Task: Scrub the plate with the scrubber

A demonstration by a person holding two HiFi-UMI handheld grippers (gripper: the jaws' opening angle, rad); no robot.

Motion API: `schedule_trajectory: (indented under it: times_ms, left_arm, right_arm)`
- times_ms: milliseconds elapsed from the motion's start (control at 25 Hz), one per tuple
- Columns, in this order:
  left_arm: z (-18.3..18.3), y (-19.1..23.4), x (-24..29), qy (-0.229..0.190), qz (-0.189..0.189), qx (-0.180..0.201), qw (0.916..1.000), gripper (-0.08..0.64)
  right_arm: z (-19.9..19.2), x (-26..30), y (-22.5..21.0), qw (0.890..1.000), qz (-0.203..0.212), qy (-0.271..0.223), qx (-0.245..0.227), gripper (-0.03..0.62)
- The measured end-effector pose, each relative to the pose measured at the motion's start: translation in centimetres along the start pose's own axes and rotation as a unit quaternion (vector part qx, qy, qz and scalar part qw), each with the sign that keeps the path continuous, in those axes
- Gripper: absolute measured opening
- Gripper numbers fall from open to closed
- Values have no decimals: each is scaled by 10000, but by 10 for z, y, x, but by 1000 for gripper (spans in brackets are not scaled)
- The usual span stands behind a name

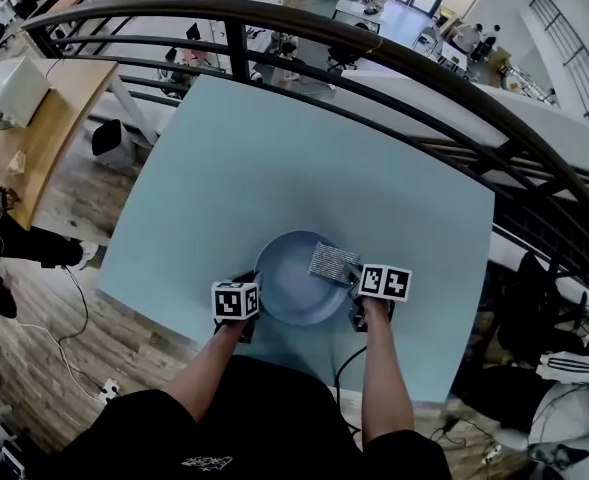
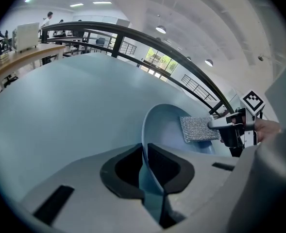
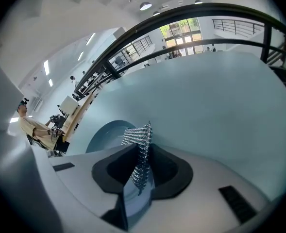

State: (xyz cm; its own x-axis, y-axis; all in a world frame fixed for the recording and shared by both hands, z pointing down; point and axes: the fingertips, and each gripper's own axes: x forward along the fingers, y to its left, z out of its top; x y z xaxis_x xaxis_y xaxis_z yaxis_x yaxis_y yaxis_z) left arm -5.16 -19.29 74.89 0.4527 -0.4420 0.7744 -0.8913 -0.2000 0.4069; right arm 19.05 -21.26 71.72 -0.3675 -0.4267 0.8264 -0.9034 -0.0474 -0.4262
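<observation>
A pale blue plate (image 1: 292, 286) lies near the front edge of the light blue table (image 1: 274, 158). My left gripper (image 1: 253, 286) is at the plate's left rim; in the left gripper view the plate (image 2: 163, 125) has its rim clamped between the jaws of my left gripper (image 2: 145, 166). A silver mesh scrubber (image 1: 331, 261) rests on the right part of the plate, with my right gripper (image 1: 355, 282) shut on it. In the right gripper view the scrubber (image 3: 139, 139) stands on edge between the jaws of my right gripper (image 3: 142, 168), with the plate (image 3: 101, 132) beyond it.
A dark curved railing (image 1: 374, 58) runs behind the table's far and right sides, with a lower floor beyond it. A wooden desk (image 1: 44, 118) stands to the left. Cables lie on the wood floor (image 1: 84, 308) at the left.
</observation>
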Motion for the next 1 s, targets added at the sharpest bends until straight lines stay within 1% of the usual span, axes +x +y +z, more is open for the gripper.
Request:
schedule_trajectory:
  times_ms: [280,560,800,1000]
  left_arm:
    - [1,0,1,-16,81,-61,9999,38]
    - [3,1,1,-44,157,-89,9998,35]
    - [4,1,3,-27,179,-113,9998,34]
    - [4,1,6,-52,126,-172,9998,31]
  right_arm:
    - [-7,-15,-11,9990,-38,272,-356,78]
    - [-11,-29,-15,9935,-23,666,-927,78]
    - [-22,-32,-7,9861,267,1117,-1203,77]
    - [-42,-27,3,9834,530,1329,-1115,75]
